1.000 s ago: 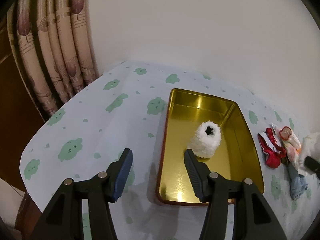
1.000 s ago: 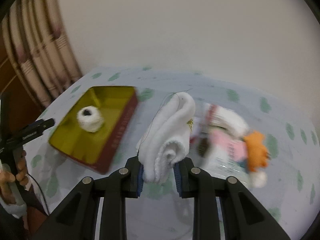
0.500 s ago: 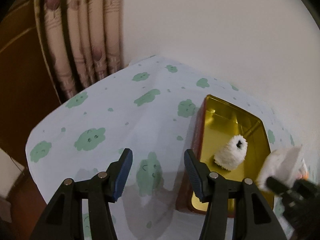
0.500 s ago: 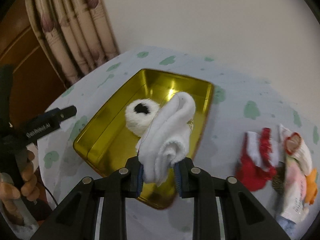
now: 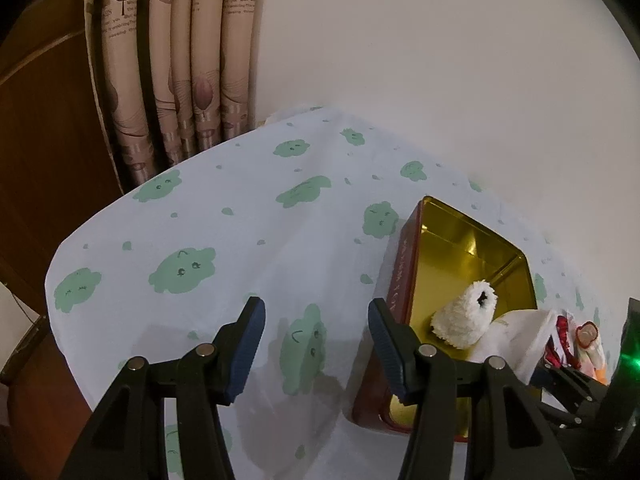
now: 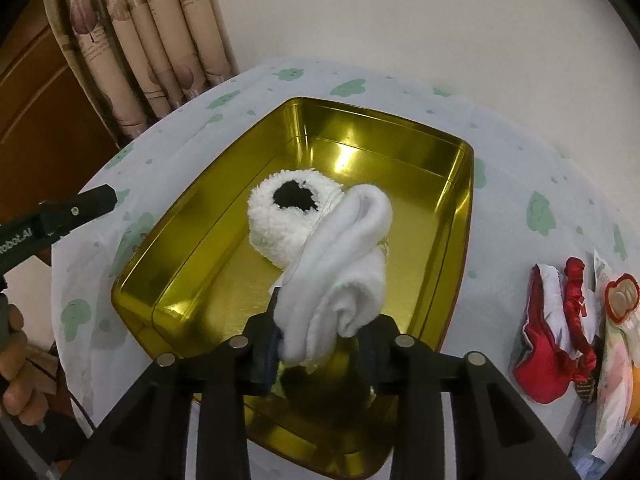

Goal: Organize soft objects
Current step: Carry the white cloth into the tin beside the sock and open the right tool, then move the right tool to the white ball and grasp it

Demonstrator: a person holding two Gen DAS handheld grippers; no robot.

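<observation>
Towel (image 6: 340, 280) – pinched in right gripper (image 6: 320, 344), long axis toward frame top, over tin (image 6: 460, 216); left gripper (image 5: 316, 344) spread.

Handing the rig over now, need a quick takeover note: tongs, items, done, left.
Right tongs: shut on the white rolled sock, held over the gold tin, near its front half.
Left tongs: open, holding nothing, over the tablecloth beside the tin's left side.
Done: the fluffy white roll already sits inside the tin.
Left: release the rolled sock into the tin, probably beside the fluffy roll. Then the red-and-white piece and the pale printed items at the right, which lie on the cloth outside the tin.
</observation>
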